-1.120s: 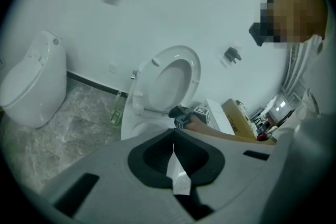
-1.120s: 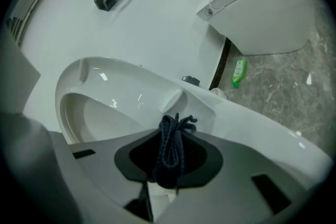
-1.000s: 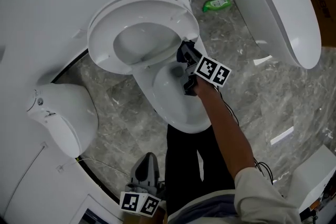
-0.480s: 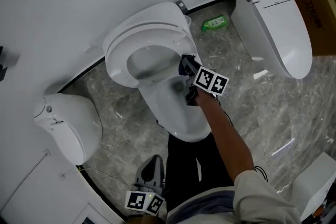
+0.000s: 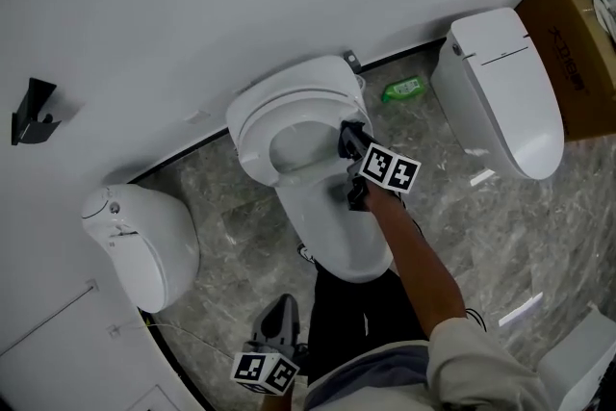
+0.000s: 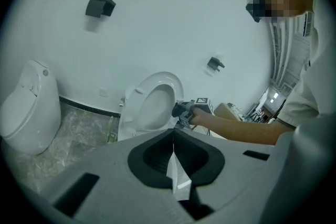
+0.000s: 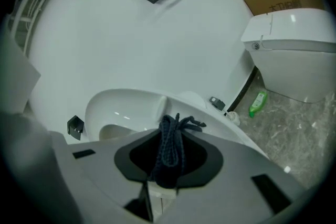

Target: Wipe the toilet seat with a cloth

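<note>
The white toilet seat (image 5: pixel 256 135) stands raised over the bowl (image 5: pixel 339 236); the left gripper view shows its ring (image 6: pixel 157 97) tilted up towards the wall. My right gripper (image 5: pixel 350 140) is at the seat's right edge, shut on a dark blue cloth (image 7: pixel 169 157) that sticks out past its jaws (image 7: pixel 172 131). In the left gripper view that gripper (image 6: pixel 184 109) and the forearm behind it reach across to the seat. My left gripper (image 5: pixel 280 311) hangs low by the person's legs, away from the toilet; its jaws (image 6: pixel 173 139) are shut with nothing in them.
A second toilet (image 5: pixel 505 96) stands at the right and a third (image 5: pixel 144 241) at the left. A green bottle (image 5: pixel 403 89) lies on the marble floor by the wall. A cardboard box (image 5: pixel 577 43) sits at the far right. A dark bracket (image 5: pixel 37 111) hangs on the wall.
The head view has pulled back and up, so the toilet looks smaller. My right gripper has risen with the cloth along the raised seat's right edge. The left gripper has lifted a little.
</note>
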Demonstrator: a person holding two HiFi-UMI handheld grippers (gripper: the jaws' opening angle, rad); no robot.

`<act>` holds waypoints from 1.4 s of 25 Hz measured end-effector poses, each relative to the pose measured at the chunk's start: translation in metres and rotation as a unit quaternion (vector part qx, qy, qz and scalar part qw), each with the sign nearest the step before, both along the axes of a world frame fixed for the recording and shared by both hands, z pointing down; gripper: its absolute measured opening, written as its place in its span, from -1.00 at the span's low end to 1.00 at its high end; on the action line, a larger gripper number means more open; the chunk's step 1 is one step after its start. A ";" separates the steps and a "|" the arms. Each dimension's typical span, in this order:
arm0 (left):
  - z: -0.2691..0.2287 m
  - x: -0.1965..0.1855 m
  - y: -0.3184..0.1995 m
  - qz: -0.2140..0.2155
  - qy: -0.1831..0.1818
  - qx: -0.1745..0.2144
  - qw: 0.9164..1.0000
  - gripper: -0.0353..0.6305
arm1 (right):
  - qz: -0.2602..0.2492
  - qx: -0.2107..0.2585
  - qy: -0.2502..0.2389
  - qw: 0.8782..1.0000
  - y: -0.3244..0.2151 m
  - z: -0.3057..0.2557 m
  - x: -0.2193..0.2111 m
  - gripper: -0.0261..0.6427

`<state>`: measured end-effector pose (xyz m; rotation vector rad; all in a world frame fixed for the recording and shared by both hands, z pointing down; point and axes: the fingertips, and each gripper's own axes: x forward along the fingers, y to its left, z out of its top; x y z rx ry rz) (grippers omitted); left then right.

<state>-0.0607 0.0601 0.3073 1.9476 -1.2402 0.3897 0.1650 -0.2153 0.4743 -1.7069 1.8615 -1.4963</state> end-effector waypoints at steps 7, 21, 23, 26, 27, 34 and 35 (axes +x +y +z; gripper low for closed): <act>-0.029 -0.003 0.000 -0.007 0.021 0.008 1.000 -0.87 | 0.015 -0.009 -0.024 1.000 -0.009 -0.035 -0.010 -0.70; -0.070 -0.019 -0.050 0.014 -0.006 0.078 0.997 -0.87 | -0.067 0.009 -0.001 0.998 -0.005 -0.109 -0.035 -0.69; -0.070 -0.021 -0.056 0.017 -0.009 0.081 0.996 -0.87 | -0.087 0.019 0.013 0.996 0.005 -0.124 -0.039 -0.69; -0.070 -0.016 -0.066 0.052 -0.049 0.106 0.992 -0.87 | -0.119 0.037 0.039 0.991 0.022 -0.148 -0.044 -0.69; -0.069 -0.013 -0.072 0.064 -0.061 0.116 0.989 -0.87 | -0.130 0.044 0.050 0.989 0.027 -0.155 -0.045 -0.69; -0.057 0.006 -0.112 0.102 -0.079 0.139 0.982 -0.87 | -0.195 0.071 0.100 0.973 0.078 -0.198 -0.056 -0.69; -0.055 0.011 -0.116 0.110 -0.079 0.140 0.981 -0.87 | -0.200 0.072 0.098 0.972 0.087 -0.203 -0.057 -0.69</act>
